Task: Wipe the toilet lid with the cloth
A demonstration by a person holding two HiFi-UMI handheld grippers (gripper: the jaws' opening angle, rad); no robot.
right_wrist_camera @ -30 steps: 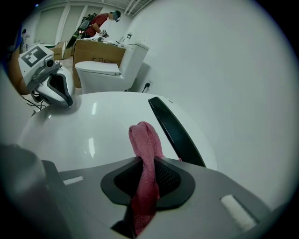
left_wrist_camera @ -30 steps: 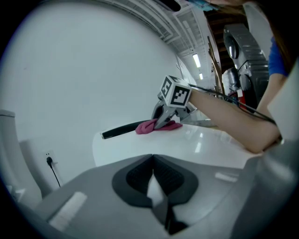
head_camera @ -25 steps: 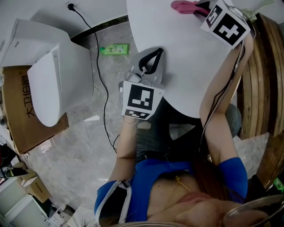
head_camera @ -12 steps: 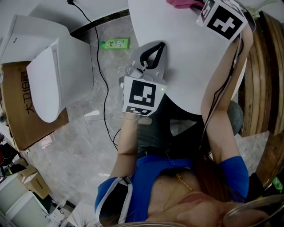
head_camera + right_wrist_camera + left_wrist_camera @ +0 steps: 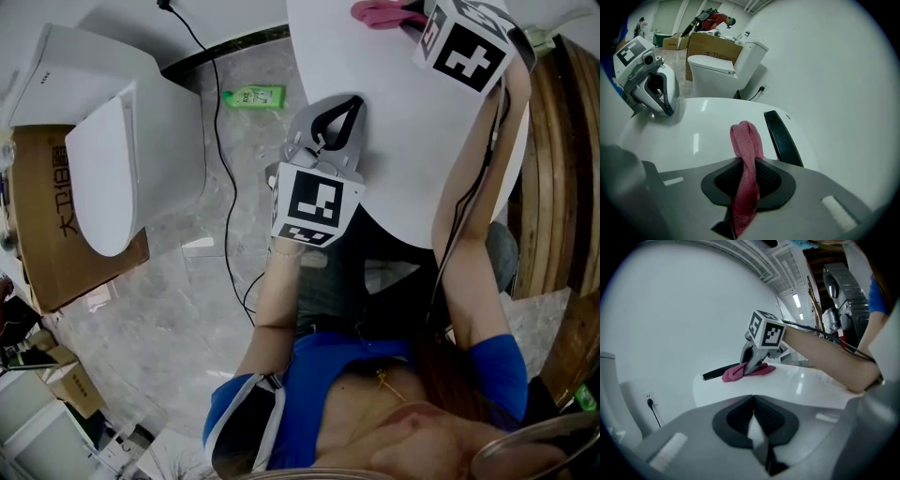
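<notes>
Right gripper view showed my right gripper [image 5: 743, 161] clamped on the cloth [image 5: 746, 133], a pink strip pinched between the jaws and trailing onto the white table [image 5: 708, 136]. Left gripper view had my left gripper [image 5: 753, 416] with its jaws together and nothing between them, at the table's near edge. From the head view, the cloth lay at the table's far side, well apart from the toilet [image 5: 159, 112]. The toilet stood on the floor to my left with its lid [image 5: 98, 183] down, beside a cardboard box [image 5: 47, 234]. A green bottle [image 5: 253, 96] lay on the floor between toilet and table.
</notes>
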